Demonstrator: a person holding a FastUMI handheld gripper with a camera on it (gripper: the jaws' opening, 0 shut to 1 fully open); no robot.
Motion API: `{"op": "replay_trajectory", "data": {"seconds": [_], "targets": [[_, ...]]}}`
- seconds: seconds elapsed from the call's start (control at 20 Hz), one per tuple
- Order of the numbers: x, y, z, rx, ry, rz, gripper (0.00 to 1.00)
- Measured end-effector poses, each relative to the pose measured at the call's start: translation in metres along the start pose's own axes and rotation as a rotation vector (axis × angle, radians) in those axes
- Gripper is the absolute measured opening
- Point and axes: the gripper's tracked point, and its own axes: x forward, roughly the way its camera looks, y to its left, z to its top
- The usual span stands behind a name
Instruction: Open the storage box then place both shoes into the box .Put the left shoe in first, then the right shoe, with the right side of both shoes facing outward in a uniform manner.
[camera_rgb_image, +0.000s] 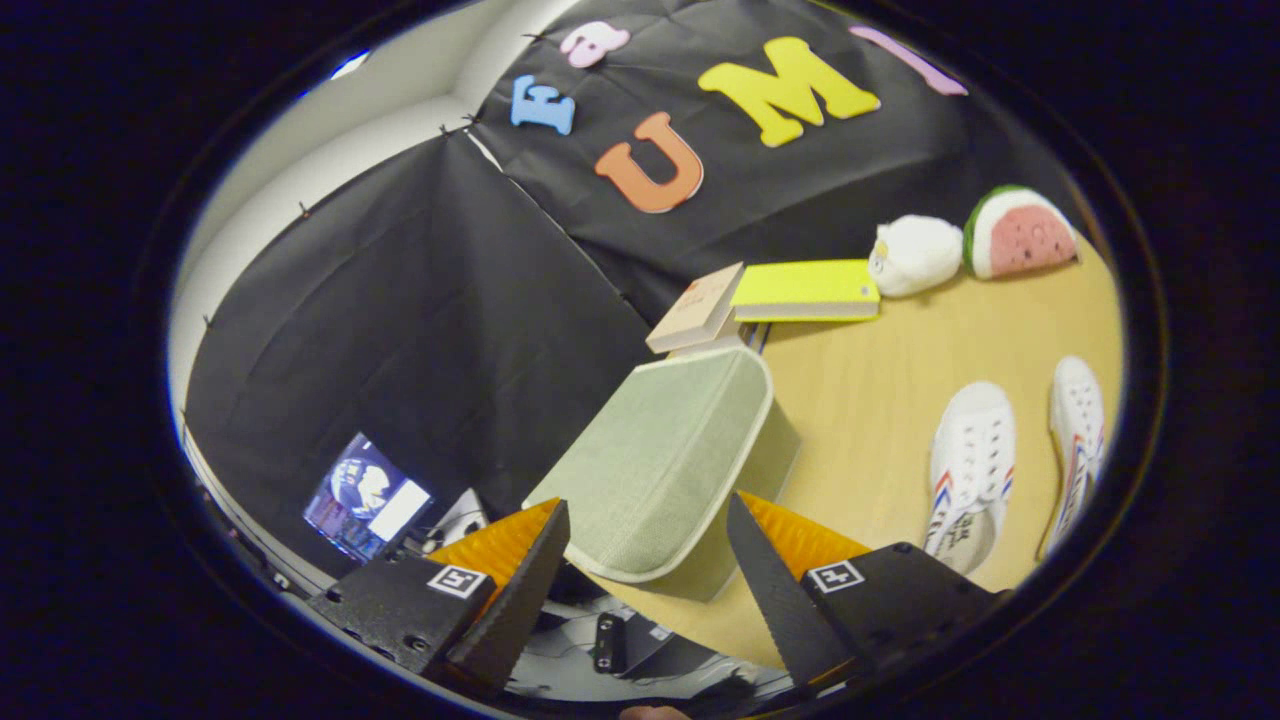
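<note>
The gripper (648, 570) stands wide open, gripping nothing, with the green storage box (660, 460) just ahead between its fingers on the table (880, 400), both white shoes (1010, 460) lying well apart to its right.

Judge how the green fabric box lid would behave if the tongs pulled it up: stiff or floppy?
Probably fairly stiff: the lid looks flat, with piped edges. Likely light, being woven fabric. The open tongs flank its near edge without gripping.

The outer shoe (1078, 440) is partly cut off; the screen (366, 497) too blurred to tell.
</note>
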Motion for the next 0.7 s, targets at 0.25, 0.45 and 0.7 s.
{"op": "replay_trajectory", "data": {"seconds": [0.25,0.45,0.7], "targets": [[0.031,-0.008,-0.006,0.197,0.155,0.21,1.0],[0.05,-0.02,-0.012,0.343,0.259,0.312,0.99],[0.057,-0.021,-0.002,0.492,0.294,0.424,0.99]]}}
